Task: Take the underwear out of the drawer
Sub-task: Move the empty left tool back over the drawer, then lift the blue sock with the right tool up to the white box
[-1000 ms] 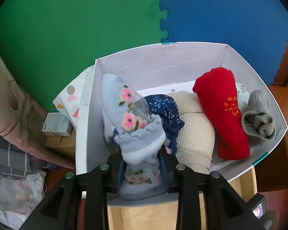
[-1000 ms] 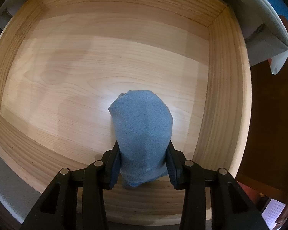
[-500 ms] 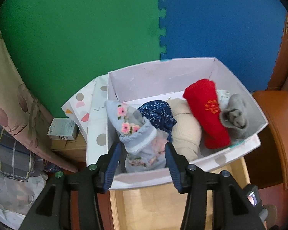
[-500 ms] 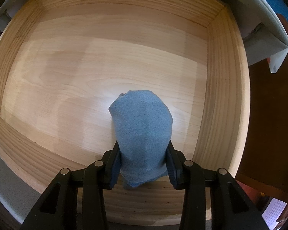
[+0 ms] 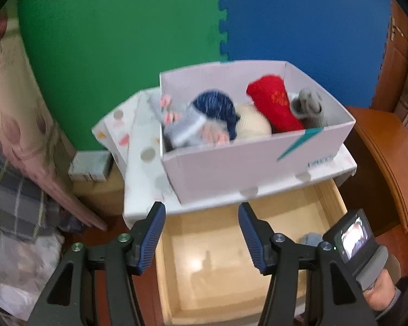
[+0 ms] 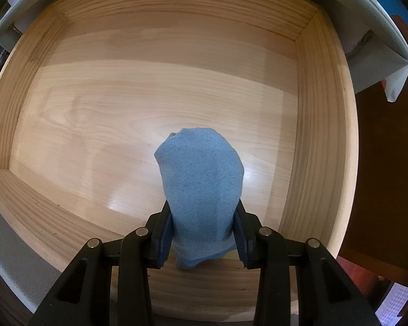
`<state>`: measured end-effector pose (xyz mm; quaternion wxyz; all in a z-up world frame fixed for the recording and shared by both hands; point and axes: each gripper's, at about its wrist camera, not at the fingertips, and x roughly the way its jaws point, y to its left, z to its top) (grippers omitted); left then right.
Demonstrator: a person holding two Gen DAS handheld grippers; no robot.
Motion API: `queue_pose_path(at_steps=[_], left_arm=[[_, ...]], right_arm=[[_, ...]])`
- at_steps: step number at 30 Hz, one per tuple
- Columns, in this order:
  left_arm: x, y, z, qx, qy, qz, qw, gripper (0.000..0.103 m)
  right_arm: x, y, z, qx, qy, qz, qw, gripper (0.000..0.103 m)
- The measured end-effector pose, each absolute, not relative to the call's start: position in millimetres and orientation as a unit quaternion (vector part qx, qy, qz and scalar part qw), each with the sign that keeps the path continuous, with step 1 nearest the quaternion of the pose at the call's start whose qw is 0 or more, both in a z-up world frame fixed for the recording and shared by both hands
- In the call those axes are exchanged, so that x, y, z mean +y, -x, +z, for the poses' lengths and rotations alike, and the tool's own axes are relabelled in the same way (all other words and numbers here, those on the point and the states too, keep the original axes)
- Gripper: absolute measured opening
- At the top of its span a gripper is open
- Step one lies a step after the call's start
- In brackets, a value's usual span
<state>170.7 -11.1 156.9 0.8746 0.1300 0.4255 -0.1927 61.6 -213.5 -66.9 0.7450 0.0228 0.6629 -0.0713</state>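
Right claw (image 6: 202,233) downward, gripping underwear (image 6: 201,187).

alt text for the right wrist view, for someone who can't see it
The right gripper, pointing down into a bare wooden drawer, is shut on a rolled blue garment. Nothing else lies on the drawer floor.

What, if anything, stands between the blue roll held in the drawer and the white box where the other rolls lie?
Nothing visible does. The right tool grips the blue roll over the bare drawer. The white box sits behind the drawer with its top open, and the left tool is open with nothing in it.
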Motion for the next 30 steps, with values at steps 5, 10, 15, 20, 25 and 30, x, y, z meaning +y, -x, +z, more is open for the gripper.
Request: queue_pose_path(at_steps=[5,10,15,20,25,30], left_arm=[[7,-162,131,0.437,-0.103,-0.175,0.876,0.057],[15,-151,90,0.457,-0.107,-0.151,0.87,0.057],[16,-141,48,0.475,-0.117,-0.13,0.862,0.057],[17,-136,17,0.492,-0.117,-0.118,0.855,0.057],[23,-138,1,0.499,-0.109,-0.115,0.852,0.057],[27,-139,-10,0.496,-0.125,-0.114,0.852,0.057]], right_arm=[[-218,-59,-65,0.657,-0.034,-0.068,0.75,0.036],[-219,-61,-62,0.656,-0.024,-0.071,0.751,0.036],[-223,-58,-58,0.648,-0.038,-0.071,0.757,0.036],[-234,-51,-42,0.639,-0.049,-0.065,0.765,0.036],[-246,-45,-12,0.619,-0.046,-0.059,0.782,0.036],[-254,-40,24,0.601,-0.046,-0.048,0.797,0.036]])
